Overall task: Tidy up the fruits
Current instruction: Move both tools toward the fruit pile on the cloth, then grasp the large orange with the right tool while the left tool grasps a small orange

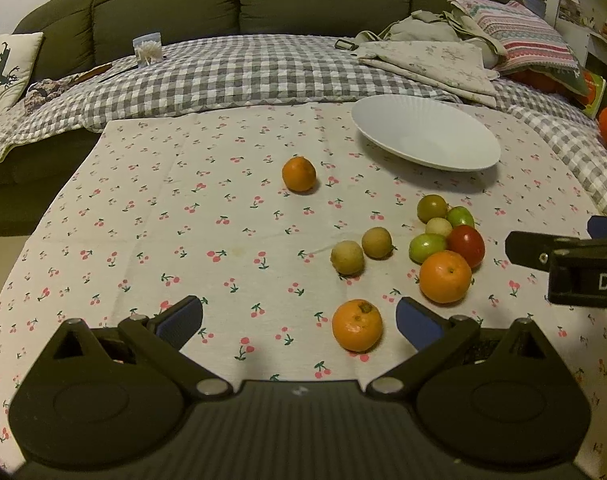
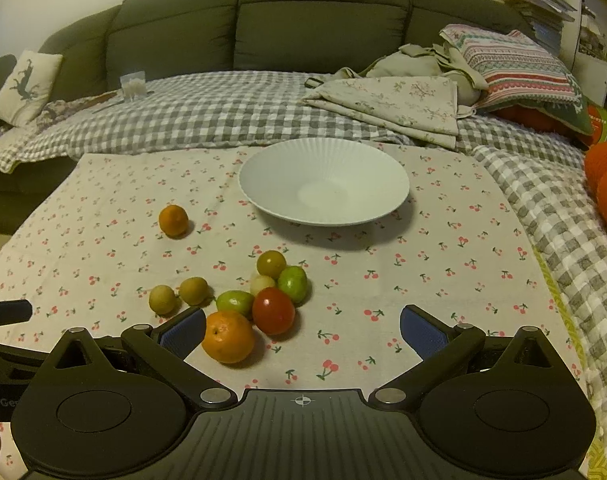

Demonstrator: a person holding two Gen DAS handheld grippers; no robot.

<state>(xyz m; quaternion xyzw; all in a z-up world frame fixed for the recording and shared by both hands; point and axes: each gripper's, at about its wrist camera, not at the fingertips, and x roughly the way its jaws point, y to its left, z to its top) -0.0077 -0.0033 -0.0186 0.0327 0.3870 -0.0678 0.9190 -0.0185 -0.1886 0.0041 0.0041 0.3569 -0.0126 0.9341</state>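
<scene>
Below the left wrist camera, the left gripper (image 1: 299, 322) stood wide open over the cherry-print cloth (image 1: 143, 220), its blue pads holding nothing. One orange (image 1: 357, 325) lay between the fingers, nearer the right-hand pad and touching neither. A larger orange (image 1: 445, 277) sat just beyond that pad, against a red tomato (image 1: 466, 245). Two green fruits (image 1: 427, 247), a pale round one (image 1: 439, 227) and an olive-green tomato (image 1: 432, 208) crowded together behind them. Two tan fruits (image 1: 361, 251) lay side by side just left of that cluster. A third orange (image 1: 299, 173) sat alone farther back, well apart from the rest. The white plate (image 1: 387, 120) stood empty at the far right of the cloth, next to the checked blanket (image 1: 223, 76). The black body of the right gripper (image 1: 563, 258) came in from the right edge.

From the right wrist camera, the right gripper (image 2: 303, 330) was likewise spread wide and empty. The larger orange (image 2: 227, 337) lay just inside its left pad, with the red tomato (image 2: 273, 310) beside it and the green fruits (image 2: 292, 283) behind. The tan pair (image 2: 179, 295) sat further left, and the lone orange (image 2: 173, 220) lay farther back on the left. The plate (image 2: 263, 168) stood ahead, near the middle of the view, nothing in it. A green sofa (image 2: 303, 20) filled the background.
</scene>
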